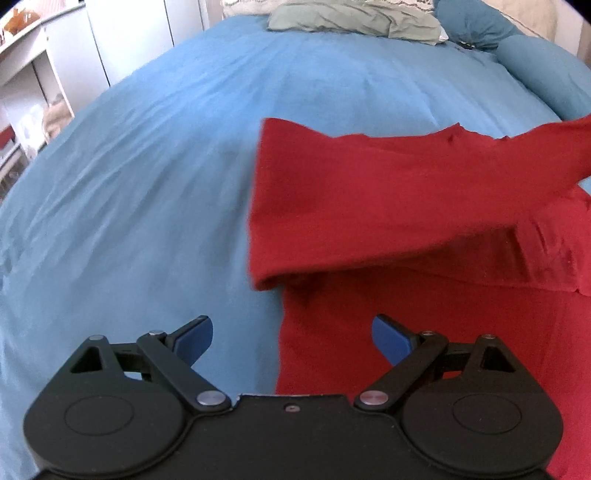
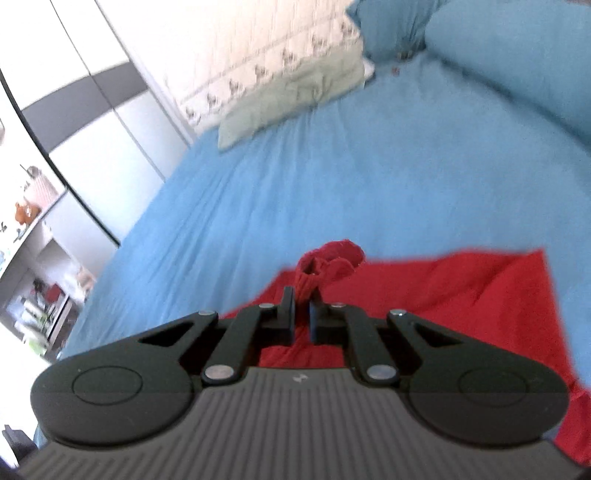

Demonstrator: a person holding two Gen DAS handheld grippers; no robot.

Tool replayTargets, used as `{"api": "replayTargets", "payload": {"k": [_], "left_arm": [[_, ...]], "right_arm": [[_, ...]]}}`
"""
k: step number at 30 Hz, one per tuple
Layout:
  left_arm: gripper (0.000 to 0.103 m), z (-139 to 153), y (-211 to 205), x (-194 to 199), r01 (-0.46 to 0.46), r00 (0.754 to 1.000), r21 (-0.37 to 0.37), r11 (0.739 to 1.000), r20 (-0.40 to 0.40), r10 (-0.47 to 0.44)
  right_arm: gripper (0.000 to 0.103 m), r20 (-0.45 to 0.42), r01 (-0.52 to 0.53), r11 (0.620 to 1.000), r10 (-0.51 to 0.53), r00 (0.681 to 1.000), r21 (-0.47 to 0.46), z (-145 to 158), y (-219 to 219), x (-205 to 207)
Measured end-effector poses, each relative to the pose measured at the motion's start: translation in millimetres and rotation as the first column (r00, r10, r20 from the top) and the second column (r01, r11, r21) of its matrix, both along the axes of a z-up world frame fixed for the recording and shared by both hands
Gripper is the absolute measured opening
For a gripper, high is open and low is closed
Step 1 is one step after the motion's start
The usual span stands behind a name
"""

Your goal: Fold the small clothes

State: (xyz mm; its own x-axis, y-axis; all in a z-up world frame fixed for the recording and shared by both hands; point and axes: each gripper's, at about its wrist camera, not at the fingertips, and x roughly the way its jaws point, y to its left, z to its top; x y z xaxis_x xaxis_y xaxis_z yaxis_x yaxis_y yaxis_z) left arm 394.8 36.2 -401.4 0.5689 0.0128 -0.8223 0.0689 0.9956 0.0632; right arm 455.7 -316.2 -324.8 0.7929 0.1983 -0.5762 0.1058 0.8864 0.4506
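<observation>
A red garment lies on the blue bed cover, partly folded over itself, with one part lifted at the right edge of the left wrist view. My left gripper is open and empty, hovering just above the garment's near left edge. My right gripper is shut on a bunched bit of the red garment, which sticks up between the fingers above the flat cloth.
A pale green pillow and blue pillows lie at the head of the bed. White wardrobe doors and shelves with small items stand to the left of the bed.
</observation>
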Motion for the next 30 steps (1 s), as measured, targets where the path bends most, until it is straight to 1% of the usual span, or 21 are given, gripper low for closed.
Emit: {"api": "replayTargets", "payload": {"k": [1, 3, 5, 7, 11, 14, 19, 22, 23, 25, 26, 28, 29, 30], "left_arm": [[0.094, -0.5, -1.9, 1.1, 0.001, 1.000, 0.009, 1.000, 0.010, -0.002], [0.093, -3.0, -4.3, 4.6, -0.001, 1.000, 0.026, 1.000, 0.029, 0.000], [0.092, -7.7, -4.8, 9.6, -0.004, 1.000, 0.019, 1.000, 0.031, 0.004], [0.087, -12.8, -6.3, 14.5, -0.016, 1.000, 0.027, 0.999, 0.026, 0.016], [0.087, -15.9, -4.8, 21.4, -0.047, 0.998, 0.040, 0.998, 0.033, 0.046], [0.087, -15.5, -1.5, 22.9, -0.083, 0.995, 0.074, 0.994, 0.055, 0.079], [0.087, -14.6, 8.6, 29.1, -0.147, 0.987, 0.078, 0.986, 0.073, 0.141], [0.086, -17.5, 15.4, 25.5, -0.218, 0.975, 0.055, 0.974, 0.045, 0.216], [0.086, -17.7, 16.0, 21.9, -0.236, 0.971, 0.059, 0.970, 0.043, 0.234], [0.086, -17.2, 17.5, 14.7, -0.259, 0.966, 0.081, 0.963, 0.045, 0.256], [0.087, -16.8, 19.4, 12.9, -0.269, 0.963, 0.084, 0.960, 0.040, 0.266], [0.087, -14.1, 25.8, 9.6, -0.294, 0.956, 0.067, 0.953, 0.020, 0.294], [0.087, -10.2, 26.7, 6.9, -0.304, 0.953, 0.060, 0.951, 0.022, 0.303], [0.085, -4.8, 24.2, 4.9, -0.296, 0.955, 0.067, 0.953, 0.034, 0.294]], "right_arm": [[0.022, 0.008, 0.012, 1.000, -0.012, 1.000, -0.016, 4.2, -6.2, -2.4], [0.022, 0.011, 0.034, 0.996, -0.033, 0.999, -0.078, 9.7, -20.8, -11.5], [0.022, -0.016, 0.050, 0.986, -0.053, 0.998, -0.159, 3.1, -31.7, -20.9], [0.022, -0.058, 0.042, 0.982, -0.054, 0.997, -0.186, -10.5, -37.5, -27.7], [0.022, -0.103, 0.039, 0.980, -0.060, 0.993, -0.197, -33.1, -39.3, -35.9], [0.022, -0.095, 0.067, 0.981, -0.085, 0.992, -0.181, -36.7, -45.2, -32.1], [0.022, -0.061, 0.121, 0.979, -0.133, 0.989, -0.165, -29.8, -65.7, -40.1], [0.021, -0.110, 0.141, 0.975, -0.161, 0.981, -0.172, -41.6, -77.4, -40.2], [0.021, -0.138, 0.139, 0.976, -0.163, 0.977, -0.170, -50.3, -79.4, -41.8], [0.021, -0.198, 0.110, 0.974, -0.149, 0.969, -0.197, -64.7, -78.1, -44.5], [0.021, -0.209, 0.095, 0.975, -0.138, 0.968, -0.202, -68.6, -75.9, -46.7], [0.025, -0.218, 0.072, 0.975, -0.118, 0.969, -0.208, -69.4, -71.9, -51.4], [0.030, -0.207, 0.073, 0.970, -0.122, 0.971, -0.232, -66.3, -68.1, -54.0], [0.053, -0.189, 0.069, 0.963, -0.122, 0.974, -0.262, -61.6, -63.9, -56.5]]}}
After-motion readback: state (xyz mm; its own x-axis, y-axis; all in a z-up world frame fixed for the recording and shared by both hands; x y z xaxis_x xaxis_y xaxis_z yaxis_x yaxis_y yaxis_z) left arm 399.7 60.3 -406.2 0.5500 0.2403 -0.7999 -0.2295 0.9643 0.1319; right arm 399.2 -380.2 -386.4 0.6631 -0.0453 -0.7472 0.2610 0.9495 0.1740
